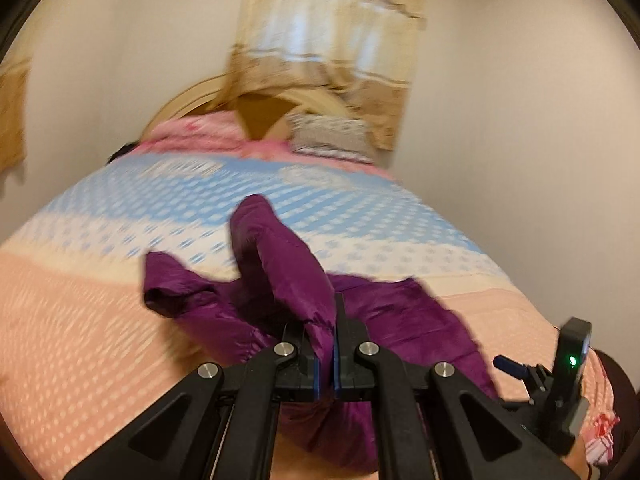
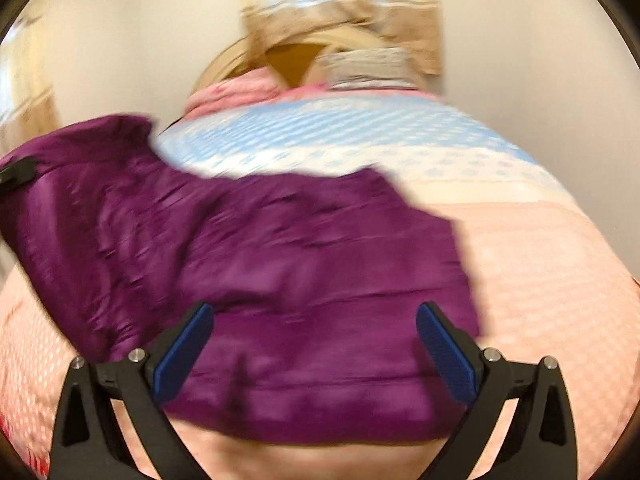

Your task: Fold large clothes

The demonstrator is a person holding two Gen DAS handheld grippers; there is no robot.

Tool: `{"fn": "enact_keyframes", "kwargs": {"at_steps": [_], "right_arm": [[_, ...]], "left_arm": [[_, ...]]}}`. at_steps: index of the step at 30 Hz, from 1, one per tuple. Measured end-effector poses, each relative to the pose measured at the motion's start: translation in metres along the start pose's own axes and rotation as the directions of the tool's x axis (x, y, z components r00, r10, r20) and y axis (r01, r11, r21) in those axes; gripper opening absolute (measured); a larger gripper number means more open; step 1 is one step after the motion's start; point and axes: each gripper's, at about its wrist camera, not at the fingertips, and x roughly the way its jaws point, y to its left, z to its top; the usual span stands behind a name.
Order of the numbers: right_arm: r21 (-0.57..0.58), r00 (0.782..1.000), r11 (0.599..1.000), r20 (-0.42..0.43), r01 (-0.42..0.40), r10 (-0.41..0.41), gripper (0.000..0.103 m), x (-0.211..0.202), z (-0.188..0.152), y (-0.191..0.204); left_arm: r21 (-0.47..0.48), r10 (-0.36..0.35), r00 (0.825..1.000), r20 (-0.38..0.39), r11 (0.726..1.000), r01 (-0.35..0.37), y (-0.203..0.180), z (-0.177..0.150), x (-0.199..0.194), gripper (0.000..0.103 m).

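A purple padded jacket [image 2: 280,264] lies spread on the bed. In the left wrist view my left gripper [image 1: 329,336] is shut on a fold of the jacket [image 1: 288,268], near a sleeve cuff, and holds it lifted above the bed; the rest of the garment lies crumpled below. In the right wrist view my right gripper [image 2: 314,320] is open, its blue pads [image 2: 184,352] wide apart just above the jacket's near hem, holding nothing. Both views are motion-blurred.
The bed [image 1: 100,320] has a peach, white and blue dotted cover. Pink bedding [image 1: 200,132] and a patterned pillow [image 1: 332,136] lie at the wooden headboard [image 1: 260,116]. A curtain [image 1: 332,40] hangs behind. The right gripper's body [image 1: 568,368] shows at the lower right of the left wrist view.
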Motion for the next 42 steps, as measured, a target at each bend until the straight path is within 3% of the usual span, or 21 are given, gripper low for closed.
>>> {"fn": "enact_keyframes", "kwargs": {"at_steps": [3, 8, 12, 17, 22, 24, 26, 27, 28, 31, 34, 36, 37, 40, 42], "right_arm": [[0.084, 0.996, 0.992, 0.000, 0.092, -0.092, 0.103, -0.008, 0.006, -0.043], [0.238, 0.973, 0.944, -0.008, 0.228, -0.233, 0.103, -0.038, -0.005, -0.128], [0.350, 0.957, 0.894, -0.023, 0.280, -0.291, 0.103, -0.064, -0.023, -0.173], [0.395, 0.944, 0.864, -0.034, 0.313, -0.327, 0.103, -0.077, -0.033, -0.206], [0.414, 0.942, 0.852, -0.043, 0.320, -0.333, 0.103, -0.072, -0.038, -0.221], [0.418, 0.943, 0.851, -0.045, 0.318, -0.330, 0.103, -0.071, -0.039, -0.223], [0.423, 0.946, 0.852, -0.040, 0.308, -0.322, 0.103, -0.069, -0.036, -0.225], [0.419, 0.947, 0.856, -0.033, 0.304, -0.320, 0.103, -0.070, -0.035, -0.227], [0.409, 0.946, 0.861, -0.025, 0.303, -0.322, 0.103, -0.072, -0.032, -0.225], [0.379, 0.953, 0.880, -0.016, 0.286, -0.303, 0.100, -0.073, -0.017, -0.222], [0.362, 0.960, 0.895, 0.007, 0.260, -0.282, 0.099, -0.072, 0.001, -0.212], [0.371, 0.960, 0.894, 0.026, 0.250, -0.280, 0.099, -0.071, 0.010, -0.206], [0.368, 0.959, 0.895, 0.035, 0.250, -0.282, 0.099, -0.070, 0.013, -0.204], [0.350, 0.952, 0.897, 0.042, 0.271, -0.304, 0.097, -0.072, 0.016, -0.204], [0.342, 0.953, 0.898, 0.021, 0.278, -0.303, 0.094, -0.070, 0.015, -0.208]], "left_arm": [[0.116, -0.062, 0.998, -0.001, 0.991, 0.062, -0.055, 0.010, 0.012, 0.002], [0.320, -0.142, 0.987, -0.069, 0.934, 0.157, -0.152, -0.004, 0.059, 0.002], [0.476, -0.146, 0.978, -0.148, 0.856, 0.200, -0.212, -0.043, 0.108, 0.003], [0.564, -0.162, 0.941, -0.296, 0.766, 0.309, -0.257, -0.091, 0.157, 0.003], [0.653, -0.110, 0.954, -0.279, 0.707, 0.273, -0.274, -0.112, 0.151, 0.007], [0.697, -0.109, 0.965, -0.239, 0.673, 0.249, -0.279, -0.109, 0.137, 0.012], [0.692, -0.122, 0.970, -0.211, 0.683, 0.236, -0.283, -0.102, 0.121, 0.024], [0.679, -0.134, 0.969, -0.207, 0.694, 0.241, -0.281, -0.098, 0.113, 0.037], [0.657, -0.142, 0.969, -0.200, 0.714, 0.241, -0.277, -0.091, 0.104, 0.051], [0.598, -0.153, 0.978, -0.140, 0.775, 0.207, -0.259, -0.069, 0.080, 0.074], [0.603, -0.181, 0.976, -0.122, 0.767, 0.218, -0.251, -0.063, 0.070, 0.095], [0.602, -0.192, 0.960, -0.203, 0.749, 0.276, -0.261, -0.067, 0.081, 0.095], [0.611, -0.156, 0.974, -0.163, 0.759, 0.224, -0.267, -0.068, 0.080, 0.095], [0.602, -0.191, 0.979, -0.065, 0.775, 0.191, -0.264, -0.055, 0.055, 0.095], [0.588, -0.119, 0.993, -0.009, 0.802, 0.102, -0.246, -0.039, 0.053, 0.095]]}}
